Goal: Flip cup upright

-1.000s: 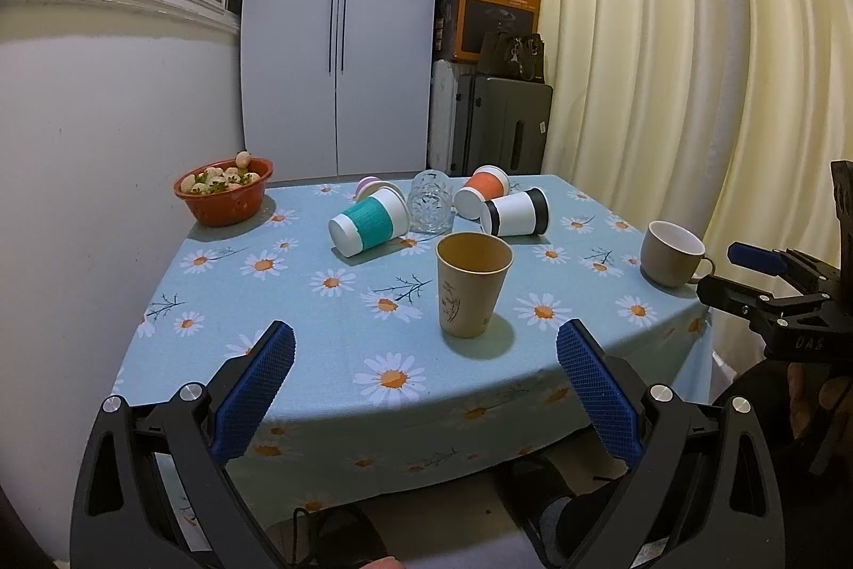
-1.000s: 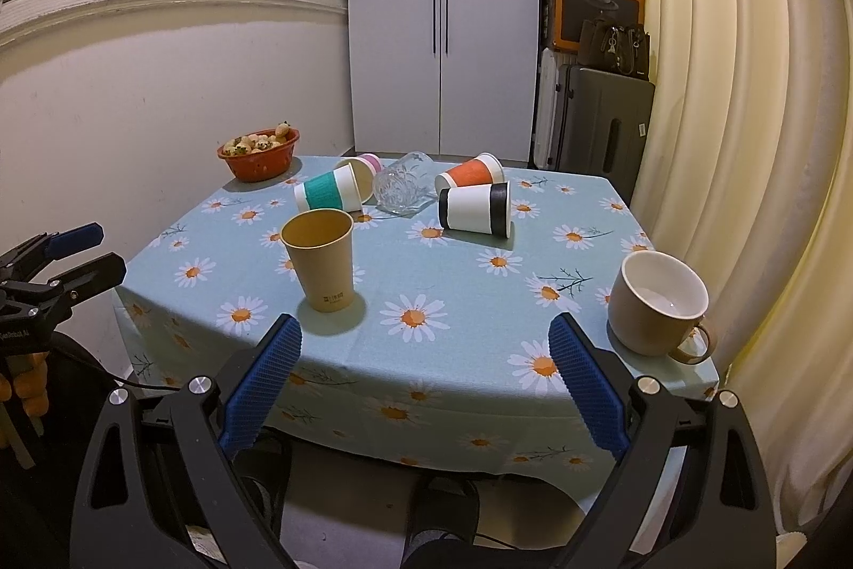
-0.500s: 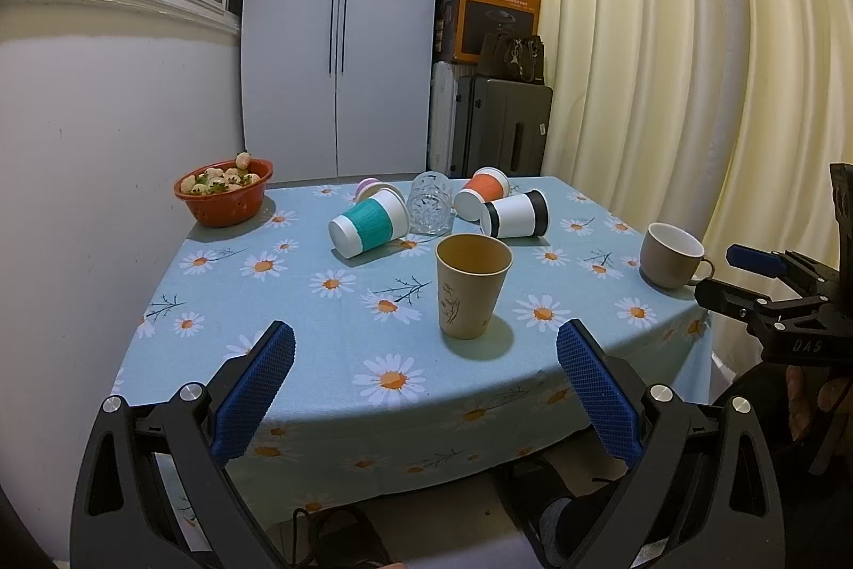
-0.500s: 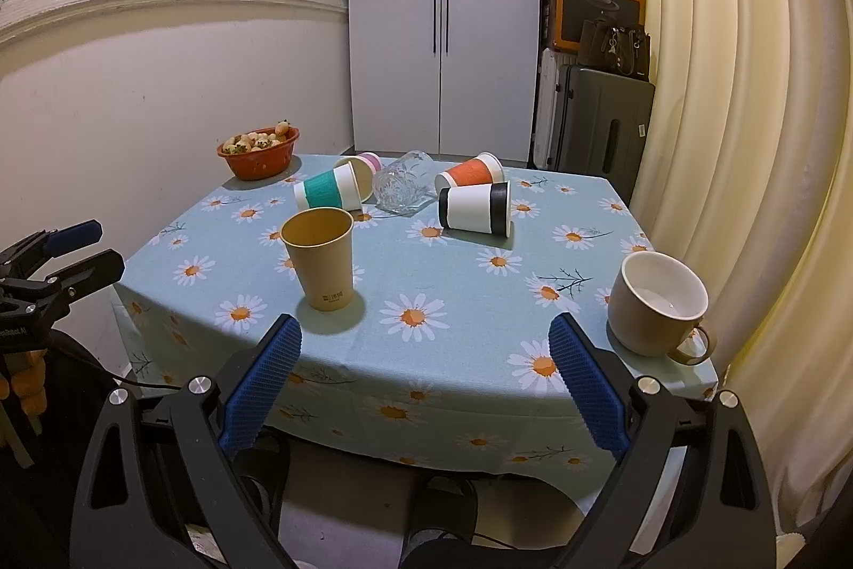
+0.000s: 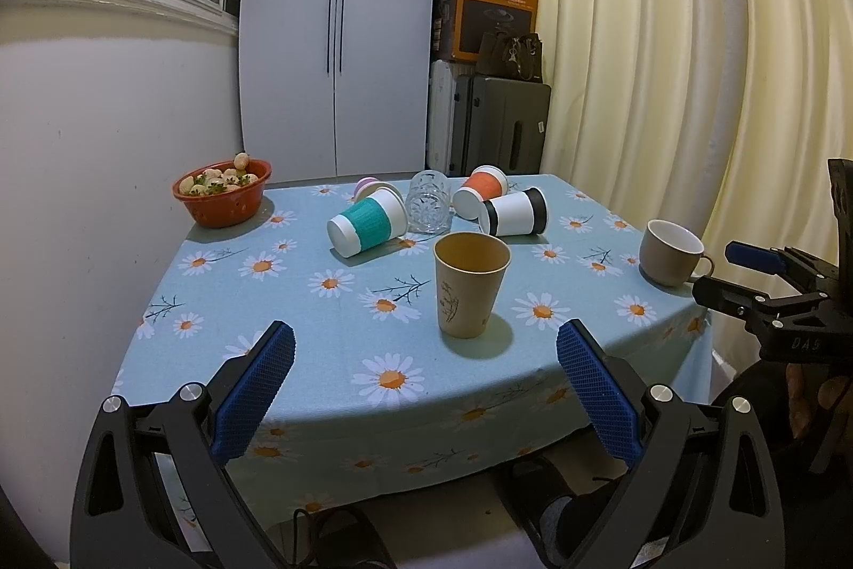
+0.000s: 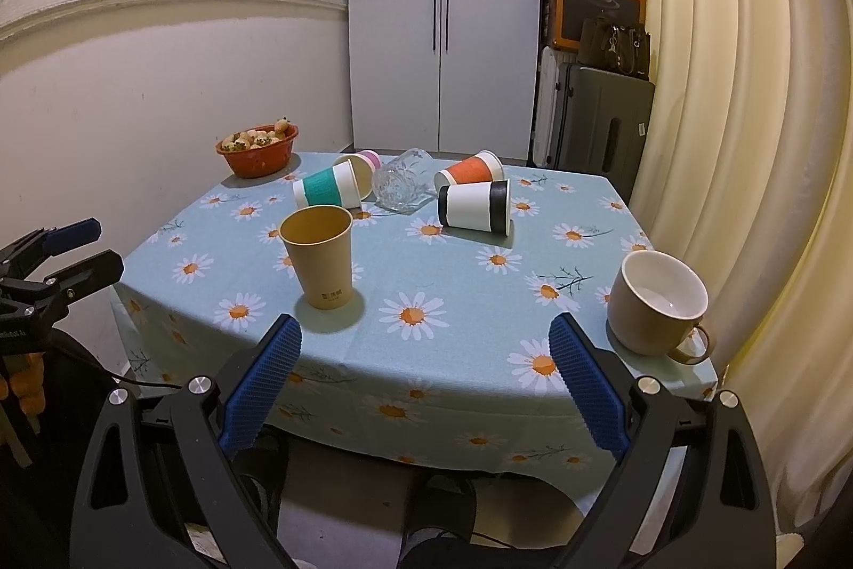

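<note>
On the daisy tablecloth, a tan paper cup stands upright near the front. Behind it lie on their sides a teal cup, a pink cup, a clear glass, an orange cup and a black-and-white cup. A beige mug stands upright at the right. My left gripper and right gripper are open and empty, held off the table's front edge.
A red bowl of fruit sits at the table's far left corner. A white wall runs along the left, curtains along the right. A wardrobe, suitcases and a box stand behind the table.
</note>
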Demonstrator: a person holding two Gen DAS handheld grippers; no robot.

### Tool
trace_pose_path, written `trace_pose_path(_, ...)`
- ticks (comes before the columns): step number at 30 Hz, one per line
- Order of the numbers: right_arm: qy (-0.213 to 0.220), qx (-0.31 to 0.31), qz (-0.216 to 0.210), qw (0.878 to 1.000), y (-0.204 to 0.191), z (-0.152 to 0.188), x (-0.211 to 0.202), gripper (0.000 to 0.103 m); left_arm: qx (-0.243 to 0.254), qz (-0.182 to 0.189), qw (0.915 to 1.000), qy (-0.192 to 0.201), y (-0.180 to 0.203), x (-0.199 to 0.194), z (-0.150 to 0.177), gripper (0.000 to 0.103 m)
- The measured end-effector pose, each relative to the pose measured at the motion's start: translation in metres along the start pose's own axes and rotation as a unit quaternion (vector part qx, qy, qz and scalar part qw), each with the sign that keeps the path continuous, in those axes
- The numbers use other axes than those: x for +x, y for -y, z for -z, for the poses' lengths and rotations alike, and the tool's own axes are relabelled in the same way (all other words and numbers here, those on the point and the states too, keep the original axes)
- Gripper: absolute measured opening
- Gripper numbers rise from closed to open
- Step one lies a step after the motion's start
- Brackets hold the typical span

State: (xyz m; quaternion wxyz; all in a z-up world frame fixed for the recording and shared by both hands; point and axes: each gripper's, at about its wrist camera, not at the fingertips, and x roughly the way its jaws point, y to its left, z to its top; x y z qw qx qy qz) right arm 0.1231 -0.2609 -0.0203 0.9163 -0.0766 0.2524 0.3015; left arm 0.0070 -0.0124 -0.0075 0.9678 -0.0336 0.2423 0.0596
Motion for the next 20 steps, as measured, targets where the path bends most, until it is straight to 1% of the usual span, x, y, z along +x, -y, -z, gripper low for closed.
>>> trace_pose_path(12, 0.0, -0.001, 0.0, 1.0, -0.0016, -0.0003, 0.0007, 0.093, 0.005, 0.001, 1.0, 0.001, 0.0028, -0.0004, 0.0002, 0.096)
trace_pose_path(20, 0.0, -0.001, 0.0, 1.0, -0.0039, -0.0006, 0.0017, 0.093, 0.0, 0.003, 1.0, -0.001, -0.0005, -0.0006, -0.0006, 0.096)
